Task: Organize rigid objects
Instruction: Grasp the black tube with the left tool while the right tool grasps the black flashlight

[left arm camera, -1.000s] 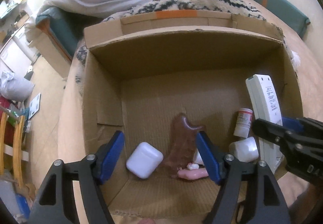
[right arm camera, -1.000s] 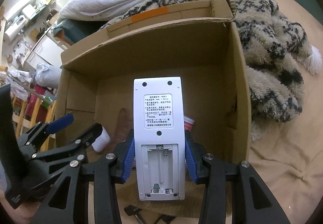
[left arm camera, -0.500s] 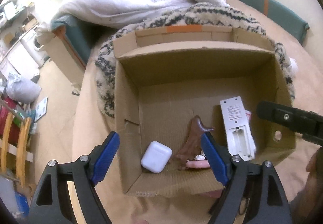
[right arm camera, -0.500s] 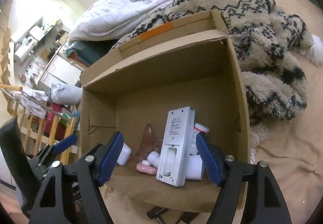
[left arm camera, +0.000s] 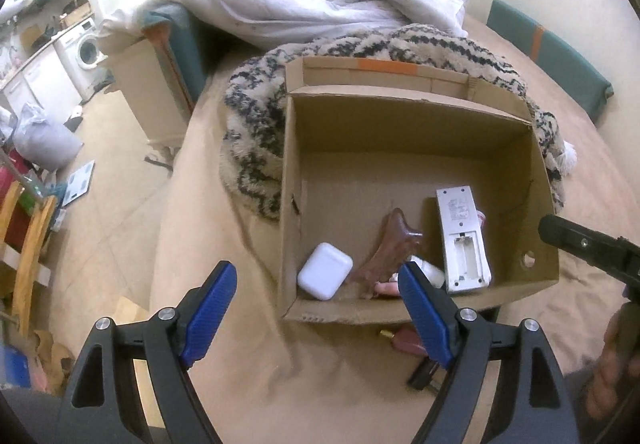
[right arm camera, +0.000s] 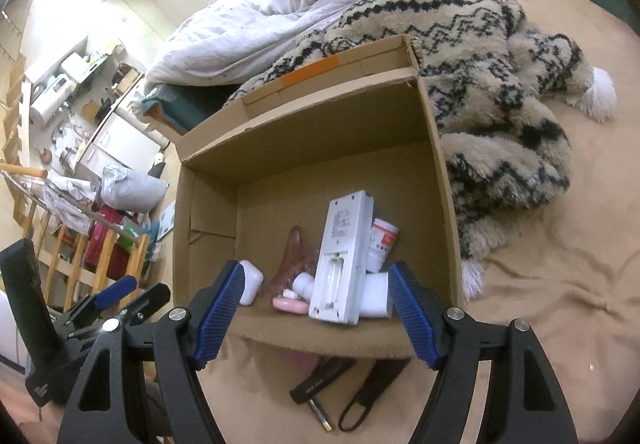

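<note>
An open cardboard box (left arm camera: 412, 132) (right arm camera: 304, 148) sits on the beige bed sheet. Inside lie a white remote (left arm camera: 462, 236) (right arm camera: 344, 256) face down with its battery bay open, a white earbud case (left arm camera: 325, 270) (right arm camera: 251, 282), a brown scraper-shaped piece (left arm camera: 390, 248) (right arm camera: 294, 256), a red-capped pill bottle (right arm camera: 382, 242), a white bottle (right arm camera: 376, 300) and a pink item (right arm camera: 289, 304). My left gripper (left arm camera: 318, 314) is open and empty, above the box's near left corner. My right gripper (right arm camera: 314, 308) is open and empty, above the box's near edge.
A patterned fuzzy blanket (right arm camera: 500, 84) and a white duvet (left arm camera: 304, 0) lie behind the box. On the sheet in front of the box lie a pink bottle (left arm camera: 404, 338), a black flat item (right arm camera: 324, 380), a black strap (right arm camera: 370, 396) and a pencil (right arm camera: 320, 414). Floor clutter sits at the left.
My right gripper opened and let go of the white remote, which now lies in the box. Both grippers pulled back and up from the box.
</note>
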`<state>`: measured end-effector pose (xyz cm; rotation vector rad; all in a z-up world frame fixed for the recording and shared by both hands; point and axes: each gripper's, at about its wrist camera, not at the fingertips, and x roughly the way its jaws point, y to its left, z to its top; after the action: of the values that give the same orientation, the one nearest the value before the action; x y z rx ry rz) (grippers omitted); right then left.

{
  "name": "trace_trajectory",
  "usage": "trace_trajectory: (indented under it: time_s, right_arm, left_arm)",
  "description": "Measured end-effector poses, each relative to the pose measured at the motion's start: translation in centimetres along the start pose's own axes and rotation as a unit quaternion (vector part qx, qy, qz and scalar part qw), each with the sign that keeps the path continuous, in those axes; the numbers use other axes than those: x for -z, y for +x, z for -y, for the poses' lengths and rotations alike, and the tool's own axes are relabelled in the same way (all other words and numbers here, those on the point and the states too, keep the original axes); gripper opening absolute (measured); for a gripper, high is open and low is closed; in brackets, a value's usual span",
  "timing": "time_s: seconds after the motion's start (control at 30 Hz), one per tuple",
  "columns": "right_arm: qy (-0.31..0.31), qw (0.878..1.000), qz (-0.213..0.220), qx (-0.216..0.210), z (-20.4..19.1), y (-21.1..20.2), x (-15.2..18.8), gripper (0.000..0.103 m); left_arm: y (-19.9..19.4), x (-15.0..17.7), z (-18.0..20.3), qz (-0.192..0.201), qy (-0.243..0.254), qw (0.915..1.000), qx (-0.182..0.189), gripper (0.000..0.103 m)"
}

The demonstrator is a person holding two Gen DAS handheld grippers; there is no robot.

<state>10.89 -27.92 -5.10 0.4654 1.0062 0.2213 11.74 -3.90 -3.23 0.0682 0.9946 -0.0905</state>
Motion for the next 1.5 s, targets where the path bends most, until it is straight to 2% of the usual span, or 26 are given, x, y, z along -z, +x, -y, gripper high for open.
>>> trace_trajectory:
  time_s: [0.2, 0.47, 0.9, 1.1, 1.3, 1.5]
  right_arm:
    - [-0.004, 1.0, -0.004, -0.004, -0.3, -1.0, 1.6, 0.078]
    - [0.003, 1.0, -0.016, -0.001, 0.0, -1.4, 3.4, 0.078]
    - [0.022, 0.998, -0.048, 0.032, 1.3, 0.0, 4.4, 0.078]
    - [0.035, 0.996, -0.053, 0.066, 2.0, 0.7, 4.4, 0.078]
    - [0.055, 0.992, -0.085, 0.074, 3.1, 2.2, 4.7, 0.078]
    - [0.113, 0.983, -0.128, 0.063, 5.2, 4.4, 5.4, 0.078]
  left_arm:
    - [-0.7, 1.3, -0.3, -0.004, 0.005, 1.0, 0.001, 0.081]
    - [-0.2, 3.1, 0.0, -0.025, -0.001, 0.9995, 0.019, 0.081]
    - [1.0, 4.6, -0.3, -0.052, -0.013, 0.9984, 0.016, 0.081]
    - [1.3, 4.7, -0.6, -0.058, -0.021, 0.998, 0.013, 0.081]
    - [2.0, 4.8, -0.8, -0.074, -0.031, 0.9966, 0.017, 0.081]
    - [3.3, 5.3, -0.6, -0.106, -0.038, 0.9933, 0.026, 0.081]
